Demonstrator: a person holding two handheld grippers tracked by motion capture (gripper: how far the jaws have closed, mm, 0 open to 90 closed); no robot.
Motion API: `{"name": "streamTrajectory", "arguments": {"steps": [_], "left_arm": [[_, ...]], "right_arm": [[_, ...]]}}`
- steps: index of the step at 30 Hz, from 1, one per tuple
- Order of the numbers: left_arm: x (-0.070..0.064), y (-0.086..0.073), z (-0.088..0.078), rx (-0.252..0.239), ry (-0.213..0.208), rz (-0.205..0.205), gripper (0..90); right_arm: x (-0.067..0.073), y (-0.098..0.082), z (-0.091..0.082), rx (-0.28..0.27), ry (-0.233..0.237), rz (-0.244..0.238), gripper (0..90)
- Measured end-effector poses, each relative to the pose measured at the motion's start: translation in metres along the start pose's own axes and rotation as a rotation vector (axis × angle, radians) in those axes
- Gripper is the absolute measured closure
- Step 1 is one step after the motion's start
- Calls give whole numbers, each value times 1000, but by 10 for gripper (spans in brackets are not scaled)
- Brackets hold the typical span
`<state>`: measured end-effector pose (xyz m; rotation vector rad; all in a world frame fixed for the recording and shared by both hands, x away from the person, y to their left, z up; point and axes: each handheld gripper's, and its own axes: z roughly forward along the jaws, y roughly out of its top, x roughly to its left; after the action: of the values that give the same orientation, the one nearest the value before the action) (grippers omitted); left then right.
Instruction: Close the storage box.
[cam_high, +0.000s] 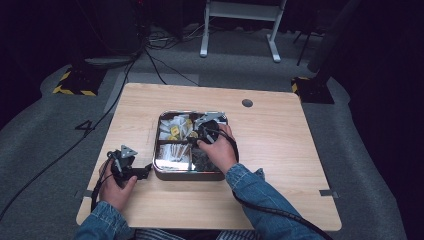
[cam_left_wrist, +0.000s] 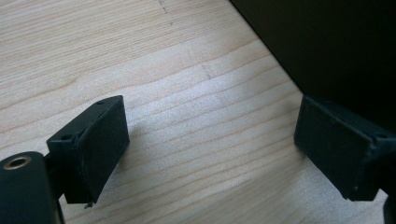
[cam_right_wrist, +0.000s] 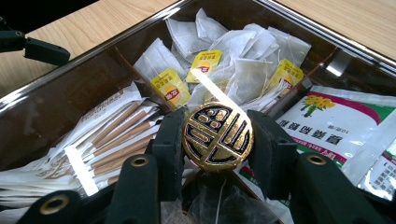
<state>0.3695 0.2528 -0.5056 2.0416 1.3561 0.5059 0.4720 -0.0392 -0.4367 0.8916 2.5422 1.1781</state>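
Gold-and-black round medallion (cam_right_wrist: 217, 136): disc with a raised gold emblem on a dark ground, clamped edge-on between the two black jaws of the right gripper (cam_right_wrist: 217, 140), both pads pressing its rim. It hangs over the middle of the divided metal tray (cam_high: 165, 174), above where the partitions meet; whether it touches anything below cannot be told.

Ahead of this gripper, in the far compartment: loose tea bags (cam_right_wrist: 233, 56) with yellow tags, piled. To its left: long paper-wrapped sachets (cam_right_wrist: 107, 135), stacked flat. To its right: white packets printed with yellow flowers (cam_right_wrist: 336, 121). Directly below it: a dark compartment of gauzy mesh bags (cam_right_wrist: 219, 205), contents unclear.

Left gripper (cam_high: 131, 167): parked on the desk (cam_high: 280, 150) just outside the tray's left wall, jaws spread wide with bare wood between them, holding nothing.

Progress, as judged: the grasp is secured and the medallion is carried at the tray. Left to do: either lowering and releasing it into a compartment, or carrying it clear to the desk; which cannot be told. The left gripper has no part yet.
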Motion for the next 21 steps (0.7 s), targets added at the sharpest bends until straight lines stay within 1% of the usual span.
{"name": "streamTrajectory", "arguments": {"steps": [10,15,21], "left_arm": [[0,0,0,0,0,0,104],[0,0,0,0,0,0,104],[0,0,0,0,0,0,103]], "right_arm": [[0,-1,1,4,-2,-6,586],[2,-3,2,-6,-16,-19,586],[2,-2,2,-5,-10,-5,584]]}}
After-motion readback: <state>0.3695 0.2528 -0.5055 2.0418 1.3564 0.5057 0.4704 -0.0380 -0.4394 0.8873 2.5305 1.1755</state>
